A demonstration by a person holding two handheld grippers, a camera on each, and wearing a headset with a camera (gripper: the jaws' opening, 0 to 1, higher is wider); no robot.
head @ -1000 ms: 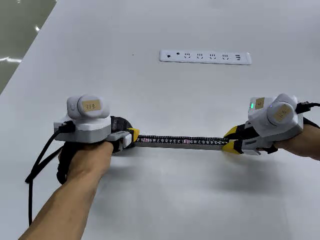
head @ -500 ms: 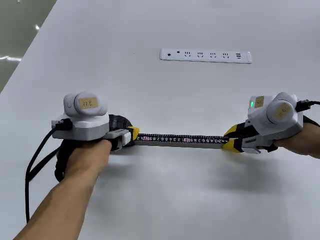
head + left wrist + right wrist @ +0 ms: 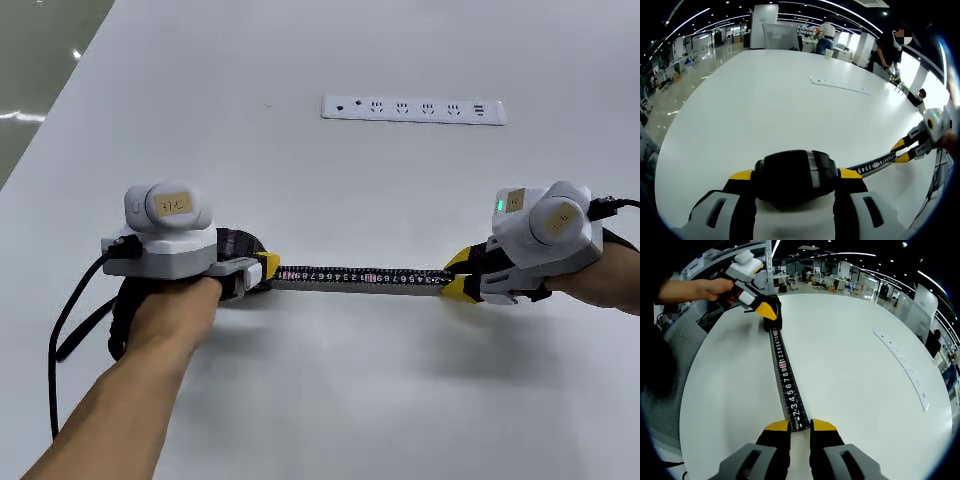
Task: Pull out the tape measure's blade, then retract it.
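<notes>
The black tape measure case [image 3: 240, 250] sits on the white table, and my left gripper [image 3: 262, 272] is shut on it; in the left gripper view the case [image 3: 795, 172] fills the space between the yellow-tipped jaws. Its black blade [image 3: 360, 277] with white numbers runs out to the right, low over the table. My right gripper [image 3: 458, 276] is shut on the blade's end. In the right gripper view the blade [image 3: 785, 375] stretches from my right gripper [image 3: 800, 426] away to the case [image 3: 771, 307].
A white power strip [image 3: 414, 110] lies flat further back on the table [image 3: 330, 390]. A black cable [image 3: 70, 310] hangs from the left gripper by the table's left edge. People stand at far desks in the left gripper view.
The left gripper with the case has shifted slightly left and the right gripper slightly left too; the blade's drawn-out length looks about the same.
</notes>
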